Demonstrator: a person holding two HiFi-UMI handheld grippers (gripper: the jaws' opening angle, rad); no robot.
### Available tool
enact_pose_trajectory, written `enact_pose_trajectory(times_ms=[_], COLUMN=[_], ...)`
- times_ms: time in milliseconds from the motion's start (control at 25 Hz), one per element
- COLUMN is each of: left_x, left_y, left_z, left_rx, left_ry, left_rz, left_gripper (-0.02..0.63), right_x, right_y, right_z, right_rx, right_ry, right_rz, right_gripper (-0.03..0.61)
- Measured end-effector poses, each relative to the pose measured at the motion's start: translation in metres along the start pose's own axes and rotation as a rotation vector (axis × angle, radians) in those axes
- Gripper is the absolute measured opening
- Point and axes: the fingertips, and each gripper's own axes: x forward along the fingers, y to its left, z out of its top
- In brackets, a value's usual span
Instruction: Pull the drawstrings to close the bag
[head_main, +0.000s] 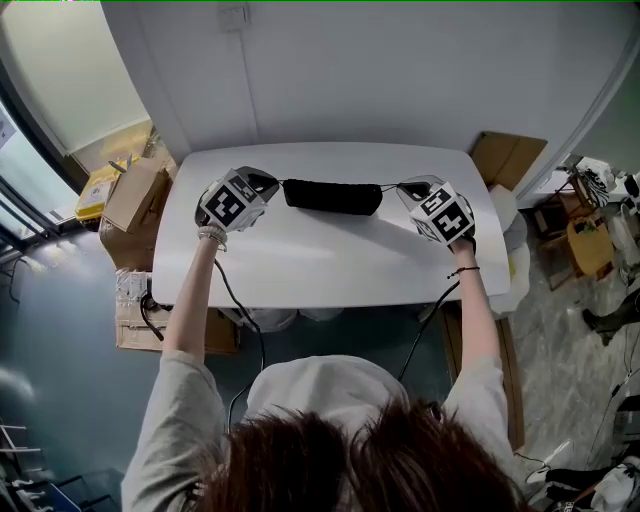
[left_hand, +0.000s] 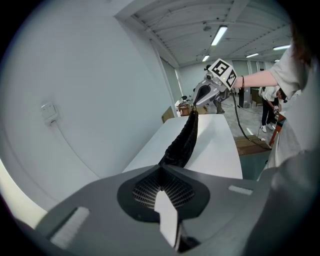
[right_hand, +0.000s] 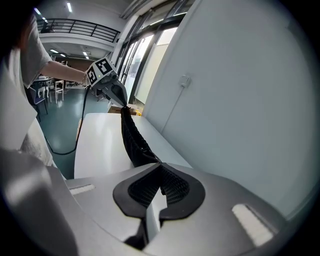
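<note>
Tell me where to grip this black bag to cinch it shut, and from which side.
Grip the drawstrings where they leave the two short ends of the black bag, one tool from each end, pulling outward. The bag is stretched lengthwise, so its cords run out along that line; the left tool and right tool are shut on them.

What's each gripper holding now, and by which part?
The black bag, by its drawstrings: left gripper shut on the one at its left end, right gripper on the other.
</note>
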Motion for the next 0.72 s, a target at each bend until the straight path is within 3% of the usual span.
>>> enact_pose_trajectory(times_ms=[720], left_x=[-0.011], left_y=[0.017], left_z=[0.027], left_rx=[0.025], left_ry=[-0.059], left_rz=[0.046], left_gripper=[0.006], right_x=[-0.014], right_y=[-0.024], right_z=[0.016], right_rx=[-0.033], right_ry=[-0.028], right_rz=[-0.052], right_gripper=[0.012])
